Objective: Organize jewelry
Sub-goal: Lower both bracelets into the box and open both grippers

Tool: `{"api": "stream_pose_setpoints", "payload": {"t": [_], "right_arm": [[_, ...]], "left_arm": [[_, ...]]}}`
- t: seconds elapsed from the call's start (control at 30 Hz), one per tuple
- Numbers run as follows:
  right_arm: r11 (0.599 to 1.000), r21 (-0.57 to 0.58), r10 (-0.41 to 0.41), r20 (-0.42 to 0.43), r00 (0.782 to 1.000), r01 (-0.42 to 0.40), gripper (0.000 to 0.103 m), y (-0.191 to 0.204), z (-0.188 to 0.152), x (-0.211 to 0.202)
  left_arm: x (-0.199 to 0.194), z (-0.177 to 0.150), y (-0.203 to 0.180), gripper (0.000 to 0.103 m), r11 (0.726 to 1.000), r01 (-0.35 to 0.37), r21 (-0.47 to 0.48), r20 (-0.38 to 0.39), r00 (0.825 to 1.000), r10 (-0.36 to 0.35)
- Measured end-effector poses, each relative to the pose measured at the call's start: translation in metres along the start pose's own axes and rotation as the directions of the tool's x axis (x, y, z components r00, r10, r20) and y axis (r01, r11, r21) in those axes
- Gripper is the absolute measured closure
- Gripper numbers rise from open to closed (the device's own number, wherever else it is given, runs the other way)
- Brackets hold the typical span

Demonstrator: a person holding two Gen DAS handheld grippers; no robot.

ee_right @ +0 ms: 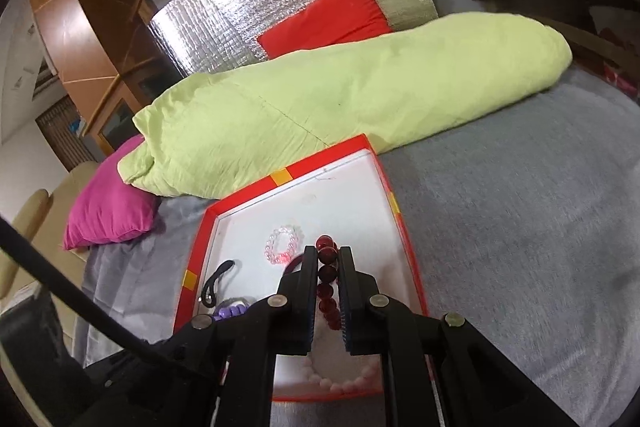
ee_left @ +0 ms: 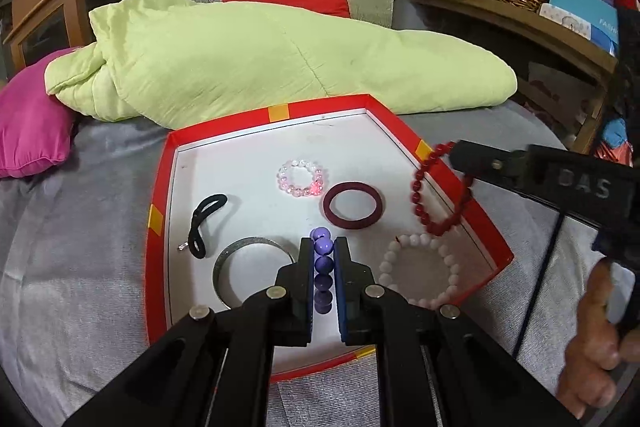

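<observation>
Hovering over the red tray (ee_left: 452,167), the left gripper (ee_left: 323,247) clamps a purple bead bracelet (ee_left: 323,265) while the right gripper (ee_right: 329,255) pinches a dangling red bead bracelet (ee_right: 326,273).

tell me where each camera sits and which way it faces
Left wrist: on the left gripper, looking down into the red tray; it holds purple beads; the right gripper and a hand show.
Right wrist: on the right gripper, holding red beads above the tray.
Shared: tray, pink bracelet, green quilt.
</observation>
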State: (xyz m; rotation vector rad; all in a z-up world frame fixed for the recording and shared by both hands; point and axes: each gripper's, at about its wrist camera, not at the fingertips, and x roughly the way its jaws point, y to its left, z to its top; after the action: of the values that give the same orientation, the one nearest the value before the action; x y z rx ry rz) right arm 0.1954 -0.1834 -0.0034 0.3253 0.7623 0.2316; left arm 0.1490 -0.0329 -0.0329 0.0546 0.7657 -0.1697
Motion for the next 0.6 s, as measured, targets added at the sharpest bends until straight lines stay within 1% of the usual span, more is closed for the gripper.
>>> {"api": "stream_pose_setpoints", "payload": {"t": [0.13, 0.4, 0.6], "right_arm": [[1.000, -0.001, 0.000, 0.000, 1.000, 0.000, 0.092, 0.007, 0.006, 0.011], [0.999, -0.044, -0.013, -0.011, 1.000, 0.012, 0.092, 0.022, 0.014, 0.026], [0.998, -0.049, -0.033, -0.009, 0.999, 0.033, 0.092, 0.021, 0.026, 0.033]], "left_arm": [[-0.001, 0.001, 0.001, 0.093, 1.000, 0.012, -0.013, 0.006, 1.000, -0.012], [0.001, 0.002, 0.003, 0.093, 0.999, 0.034, -0.026, 0.002, 0.999, -0.034], [0.003, -0.002, -0.003, 0.093, 0.999, 0.037, 0.002, -0.012, 0.999, -0.037]]}}
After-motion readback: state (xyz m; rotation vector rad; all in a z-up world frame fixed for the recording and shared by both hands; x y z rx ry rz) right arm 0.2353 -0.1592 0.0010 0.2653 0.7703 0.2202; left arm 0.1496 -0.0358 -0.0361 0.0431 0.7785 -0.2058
